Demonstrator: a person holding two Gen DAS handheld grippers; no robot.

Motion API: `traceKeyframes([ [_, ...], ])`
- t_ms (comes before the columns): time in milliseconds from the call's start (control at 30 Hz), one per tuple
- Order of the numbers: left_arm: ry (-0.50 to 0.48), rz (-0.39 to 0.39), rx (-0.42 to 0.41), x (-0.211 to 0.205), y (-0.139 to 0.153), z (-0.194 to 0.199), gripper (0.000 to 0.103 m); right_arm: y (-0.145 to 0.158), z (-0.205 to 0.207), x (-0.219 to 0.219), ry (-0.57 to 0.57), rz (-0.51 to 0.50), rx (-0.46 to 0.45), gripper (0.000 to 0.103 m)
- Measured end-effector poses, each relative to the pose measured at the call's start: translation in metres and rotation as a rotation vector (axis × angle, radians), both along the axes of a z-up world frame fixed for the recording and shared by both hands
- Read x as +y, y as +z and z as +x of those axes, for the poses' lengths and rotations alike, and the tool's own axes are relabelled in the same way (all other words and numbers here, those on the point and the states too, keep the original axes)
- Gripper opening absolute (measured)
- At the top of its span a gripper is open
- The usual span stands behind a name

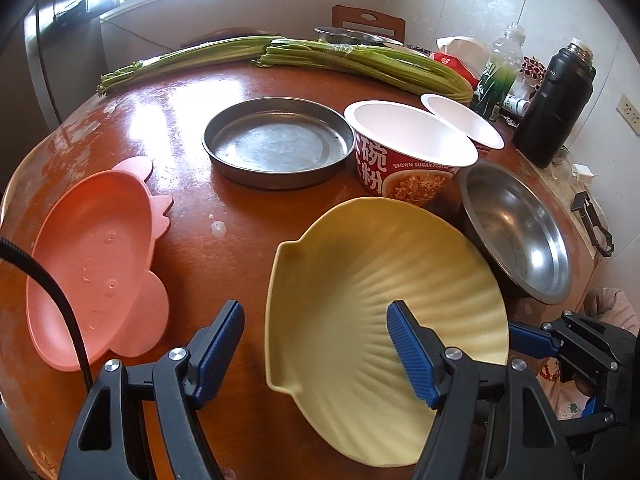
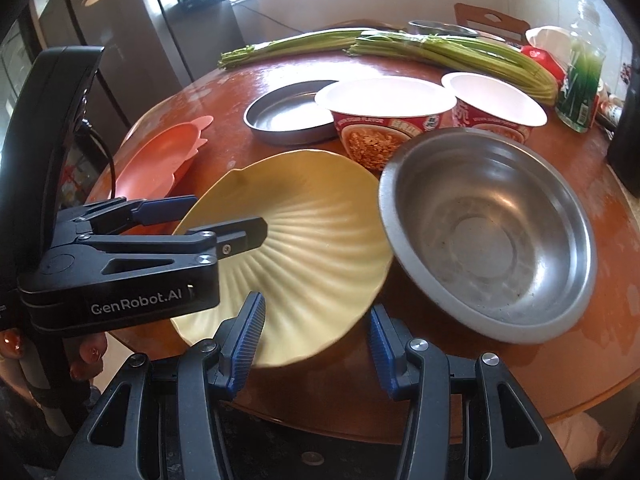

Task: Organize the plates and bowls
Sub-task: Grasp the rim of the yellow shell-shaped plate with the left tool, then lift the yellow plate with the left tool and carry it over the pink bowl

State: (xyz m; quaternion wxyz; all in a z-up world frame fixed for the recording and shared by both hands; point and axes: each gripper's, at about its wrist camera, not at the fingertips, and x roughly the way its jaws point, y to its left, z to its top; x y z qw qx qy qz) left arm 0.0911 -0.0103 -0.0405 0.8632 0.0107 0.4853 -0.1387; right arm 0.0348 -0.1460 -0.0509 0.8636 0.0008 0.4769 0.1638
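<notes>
A yellow shell-shaped plate (image 1: pixel 360 300) (image 2: pixel 312 240) lies at the near side of the brown round table (image 1: pixel 224 248). My left gripper (image 1: pixel 318 348) (image 2: pixel 228 216) is open and straddles the plate's left rim, one finger over the ribbed inside and one outside. My right gripper (image 2: pixel 316 320) (image 1: pixel 532 340) is open at the plate's near right rim, which lies between its blue pads with a gap showing. A pink animal-shaped plate (image 1: pixel 96 264) (image 2: pixel 160 160) lies to the left. A steel bowl (image 1: pixel 516 232) (image 2: pixel 488 232) sits right of the yellow plate.
A flat steel pan (image 1: pixel 276 144) and two empty red noodle cups (image 1: pixel 404 148) (image 1: pixel 464 120) stand mid-table. Celery bundles (image 1: pixel 360 60), another steel dish (image 1: pixel 348 34), a plastic bottle (image 1: pixel 500 72) and a black flask (image 1: pixel 556 92) crowd the far and right side.
</notes>
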Motion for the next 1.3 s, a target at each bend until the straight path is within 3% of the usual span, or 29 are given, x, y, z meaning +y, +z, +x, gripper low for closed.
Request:
traceKeyframes([
  [567,-0.018,-0.031,-0.011,0.005,0.006,-0.011,0.073,0.006,-0.002,0.017,0.041,-0.034,-0.027,0.052],
  [933,0.068,-0.04,-0.087,0.042,0.032,-0.023,0.073,0.027,0.005,0.053,0.14,-0.049,-0.085,0.052],
  [1300,0.185,-0.025,-0.116,0.089,0.041,-0.022,0.073,0.036,0.023,0.101,0.245,-0.055,-0.116,0.052],
])
